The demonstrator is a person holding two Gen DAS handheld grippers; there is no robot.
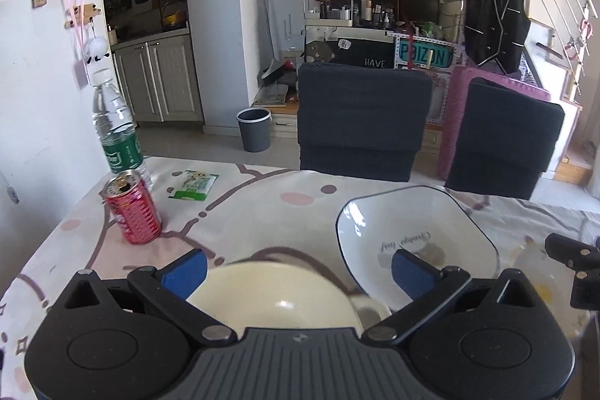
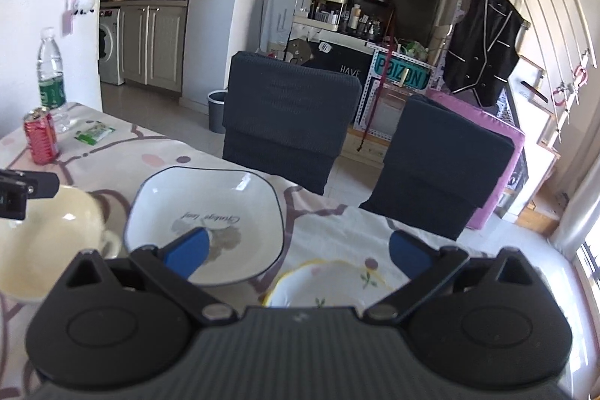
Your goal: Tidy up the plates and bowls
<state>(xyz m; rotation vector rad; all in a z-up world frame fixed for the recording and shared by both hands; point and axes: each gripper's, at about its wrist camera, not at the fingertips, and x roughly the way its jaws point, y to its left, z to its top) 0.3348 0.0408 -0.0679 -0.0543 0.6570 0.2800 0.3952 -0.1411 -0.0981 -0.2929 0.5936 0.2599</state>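
A cream bowl point(image 1: 277, 298) with a side handle sits on the tablecloth right under my left gripper point(image 1: 298, 268), which is open with its blue pads either side of the bowl's rim. To its right lies a white square plate point(image 1: 416, 235) with a dark rim and script. In the right wrist view the same square plate point(image 2: 204, 216) sits centre-left, the cream bowl point(image 2: 45, 246) at far left. My right gripper point(image 2: 298, 253) is open above a small yellow-rimmed flowered plate point(image 2: 318, 283), partly hidden by the gripper body.
A red can point(image 1: 133, 208), a water bottle point(image 1: 116, 126) and a green packet point(image 1: 193, 185) stand at the table's far left. Two dark chairs point(image 1: 362, 122) line the far edge. The right gripper's tip point(image 1: 573, 265) shows at the right edge.
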